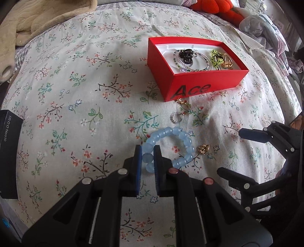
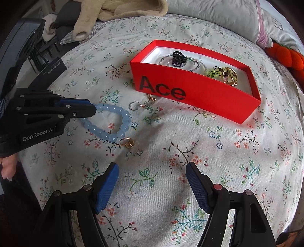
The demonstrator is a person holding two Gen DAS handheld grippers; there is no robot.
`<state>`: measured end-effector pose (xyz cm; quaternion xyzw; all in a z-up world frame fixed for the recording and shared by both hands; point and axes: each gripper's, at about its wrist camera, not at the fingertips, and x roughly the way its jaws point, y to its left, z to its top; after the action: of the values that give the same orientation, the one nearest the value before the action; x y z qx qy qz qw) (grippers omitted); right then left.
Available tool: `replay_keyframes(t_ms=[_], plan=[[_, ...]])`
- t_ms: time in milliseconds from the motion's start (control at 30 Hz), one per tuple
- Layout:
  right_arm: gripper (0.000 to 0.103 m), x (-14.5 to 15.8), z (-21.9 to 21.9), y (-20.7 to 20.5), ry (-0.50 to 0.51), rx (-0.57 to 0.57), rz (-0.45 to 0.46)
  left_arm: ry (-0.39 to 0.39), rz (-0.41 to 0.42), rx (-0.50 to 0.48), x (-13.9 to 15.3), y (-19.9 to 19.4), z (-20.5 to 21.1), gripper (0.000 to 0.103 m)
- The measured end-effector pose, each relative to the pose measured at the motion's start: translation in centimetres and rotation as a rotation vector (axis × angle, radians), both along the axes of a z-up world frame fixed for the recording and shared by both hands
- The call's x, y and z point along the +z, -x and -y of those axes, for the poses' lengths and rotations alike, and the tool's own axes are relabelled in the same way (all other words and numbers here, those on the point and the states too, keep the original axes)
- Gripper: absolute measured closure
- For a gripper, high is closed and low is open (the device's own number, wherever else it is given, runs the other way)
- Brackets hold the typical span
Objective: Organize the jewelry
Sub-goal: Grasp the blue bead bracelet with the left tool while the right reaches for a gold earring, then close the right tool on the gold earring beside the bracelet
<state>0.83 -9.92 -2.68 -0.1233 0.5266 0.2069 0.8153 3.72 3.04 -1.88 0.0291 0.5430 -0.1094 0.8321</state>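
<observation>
My left tool clenched on blue bead bracelet lying on bed, near red box — its destination. My right tool spread wide, empty — gold ring close ahead.

"Ace" on red box, "GenRobot.AI" on left tool

Bedroom; floral bedspread, pillow

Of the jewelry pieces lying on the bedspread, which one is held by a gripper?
The blue bead bracelet; the left gripper pinches its beads. The other pieces lie free.
</observation>
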Motion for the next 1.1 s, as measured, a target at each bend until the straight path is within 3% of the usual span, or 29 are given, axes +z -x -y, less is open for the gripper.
replay_keyframes(t_ms=[167, 333, 467, 633, 1100], plan=[[0.031, -0.4, -2.1, -0.2, -0.018, 0.052, 0.009, 0.009, 0.005, 0.023, 0.1, 0.2, -1.5, 0.090], [0.047, -0.7, -3.2, -0.8, -0.039, 0.077, 0.018, 0.013, 0.002, 0.031, 0.2, 0.3, -2.3, 0.090], [0.069, -1.1, -3.1, -1.5, -0.066, 0.056, -0.002, 0.014, 0.000, 0.030, 0.1, 0.5, -2.5, 0.090], [0.087, -1.3, -2.9, -1.5, -0.089, 0.061, -0.027, 0.014, 0.001, 0.025, 0.1, 0.6, -2.5, 0.090], [0.087, 1.3, -0.5, -1.3, -0.138, -0.005, 0.026, 0.065, 0.061, 0.035, 2.2, 0.8, -2.7, 0.090]])
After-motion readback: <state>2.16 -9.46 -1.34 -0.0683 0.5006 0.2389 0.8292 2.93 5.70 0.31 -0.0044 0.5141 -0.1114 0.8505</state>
